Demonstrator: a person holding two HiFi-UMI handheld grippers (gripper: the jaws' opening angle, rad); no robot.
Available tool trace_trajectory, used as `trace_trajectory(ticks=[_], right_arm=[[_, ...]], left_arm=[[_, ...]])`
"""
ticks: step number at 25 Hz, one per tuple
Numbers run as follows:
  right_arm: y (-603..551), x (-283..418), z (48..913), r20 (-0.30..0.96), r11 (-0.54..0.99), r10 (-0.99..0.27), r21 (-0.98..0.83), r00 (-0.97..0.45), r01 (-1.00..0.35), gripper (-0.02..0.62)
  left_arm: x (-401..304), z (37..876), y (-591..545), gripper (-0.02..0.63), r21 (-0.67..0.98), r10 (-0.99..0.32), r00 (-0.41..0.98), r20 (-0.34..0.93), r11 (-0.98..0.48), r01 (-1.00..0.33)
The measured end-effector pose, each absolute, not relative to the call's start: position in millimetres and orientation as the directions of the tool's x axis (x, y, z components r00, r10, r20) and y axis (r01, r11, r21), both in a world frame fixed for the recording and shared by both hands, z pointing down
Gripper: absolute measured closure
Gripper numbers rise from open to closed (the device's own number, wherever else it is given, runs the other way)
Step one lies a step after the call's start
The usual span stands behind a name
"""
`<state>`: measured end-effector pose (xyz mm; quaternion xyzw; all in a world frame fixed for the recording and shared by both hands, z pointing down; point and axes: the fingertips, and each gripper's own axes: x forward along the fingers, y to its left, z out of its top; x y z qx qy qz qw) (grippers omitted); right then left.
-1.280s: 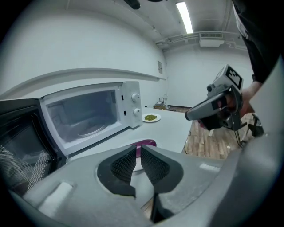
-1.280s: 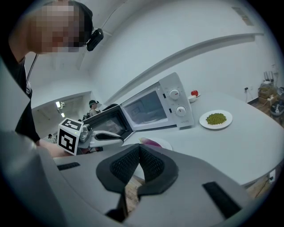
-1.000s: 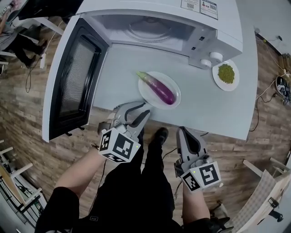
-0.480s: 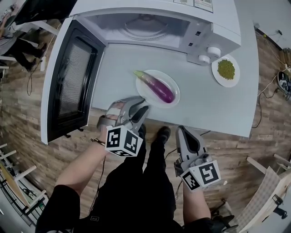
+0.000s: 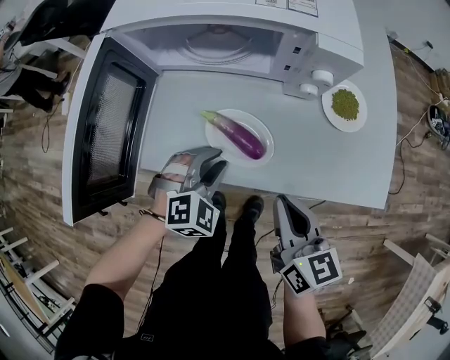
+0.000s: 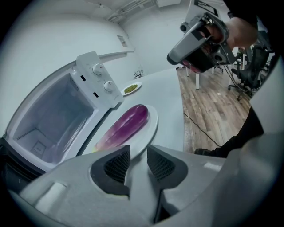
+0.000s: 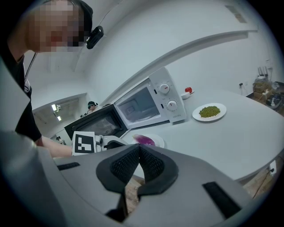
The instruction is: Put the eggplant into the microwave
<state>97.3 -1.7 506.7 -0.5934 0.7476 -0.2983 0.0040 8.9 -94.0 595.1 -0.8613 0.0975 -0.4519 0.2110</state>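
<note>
Purple and glossy, the eggplant [image 5: 238,135] lies on a white plate [image 5: 253,121] at the middle of the head view. The plate sits on the pale counter [image 5: 330,162], in front of the microwave [image 5: 232,17] at the top of the frame. The microwave door [image 5: 105,133] is swung wide at the left, and the cavity with its glass turntable [image 5: 218,46] is bare. Opening the door looks done; grasping, lifting and setting the eggplant inside are all left.

The left claw [image 5: 213,162] is at the counter's near edge, just below and left of the plate. Its jaws have just been opening and stand apart with nothing between them, the eggplant lying ahead of them. The right claw [image 5: 287,207] hangs at lower right over the wooden floor [image 5: 365,232], jaws together and empty. A plate of green grains [image 5: 344,104] at upper right plays no part.
</note>
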Motion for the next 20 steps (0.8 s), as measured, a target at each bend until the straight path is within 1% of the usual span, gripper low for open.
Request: trace_trajectory(ticks=[4, 15, 20], right_arm=[[-1, 101, 508, 0.350, 0.111, -0.891, -0.450, -0.289, -0.886, 0.581], [2, 108, 511, 0.352, 0.095, -0.893, -0.462, -0.280, -0.882, 0.581], [5, 115, 513, 0.354, 0.086, -0.895, -0.462, -0.273, -0.882, 0.581]], left_arm=[[10, 599, -96, 0.499, -0.468, -0.364, 0.560, 0.744, -0.882, 0.049], [31, 603, -94, 0.499, -0.552, -0.385, 0.544, 0.745, -0.815, 0.178], [45, 604, -94, 0.499, -0.562, -0.383, 0.546, 0.745, -0.801, 0.205]])
